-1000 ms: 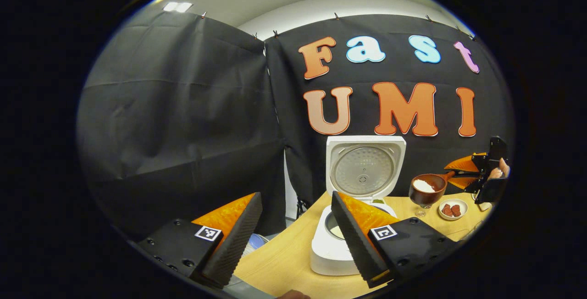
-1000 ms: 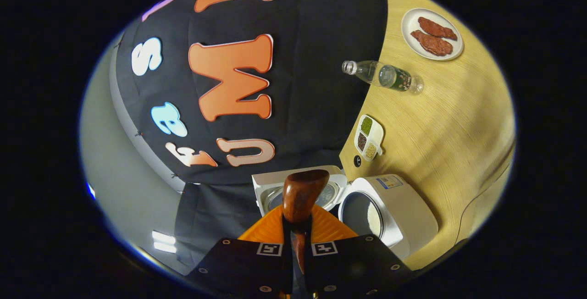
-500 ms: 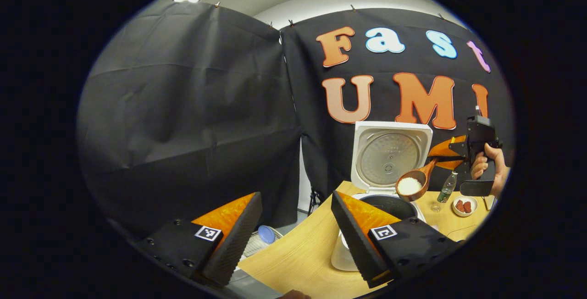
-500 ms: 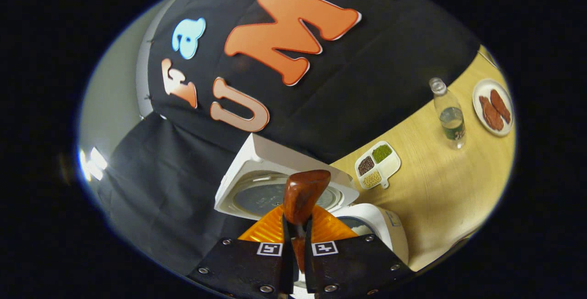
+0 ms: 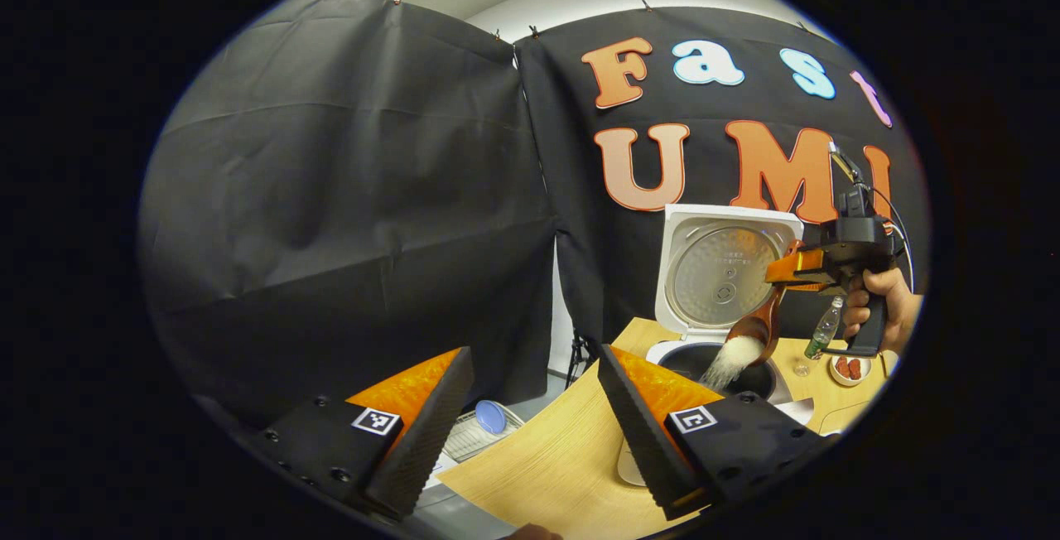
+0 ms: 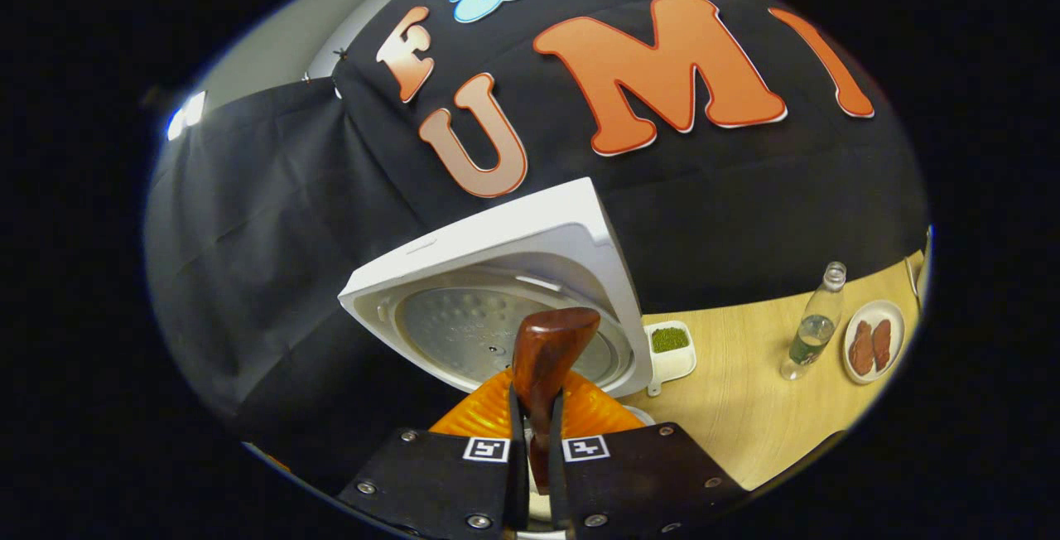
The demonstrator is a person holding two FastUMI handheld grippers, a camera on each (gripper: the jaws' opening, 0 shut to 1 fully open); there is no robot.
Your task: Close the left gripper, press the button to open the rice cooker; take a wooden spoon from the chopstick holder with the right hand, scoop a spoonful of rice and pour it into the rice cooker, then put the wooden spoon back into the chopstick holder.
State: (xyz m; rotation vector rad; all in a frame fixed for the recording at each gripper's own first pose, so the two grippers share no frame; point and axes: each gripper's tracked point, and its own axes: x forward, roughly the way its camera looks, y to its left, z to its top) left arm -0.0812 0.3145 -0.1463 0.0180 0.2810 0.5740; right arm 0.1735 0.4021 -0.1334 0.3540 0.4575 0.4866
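We see a wooden spoon [image 6: 542,358] with a glossy, polished brown finish. The rice cooker [image 5: 720,271] has a smooth white plastic shell; its raised lid [image 6: 505,267] carries a dull, dimpled metal inner plate. The rice [image 5: 729,362] falling from the spoon looks white and grainy. The table [image 5: 546,465] has a matt, light wood-grain surface. The booth wall [image 5: 348,192] is matt black cloth, creased in places. We see ribbed, rough-textured pads [image 5: 426,432] on the left gripper [image 5: 530,428]. The bottle [image 6: 813,325] is clear, glossy plastic. The plate [image 6: 898,320] is smooth and white, as is the small dish [image 6: 667,358].
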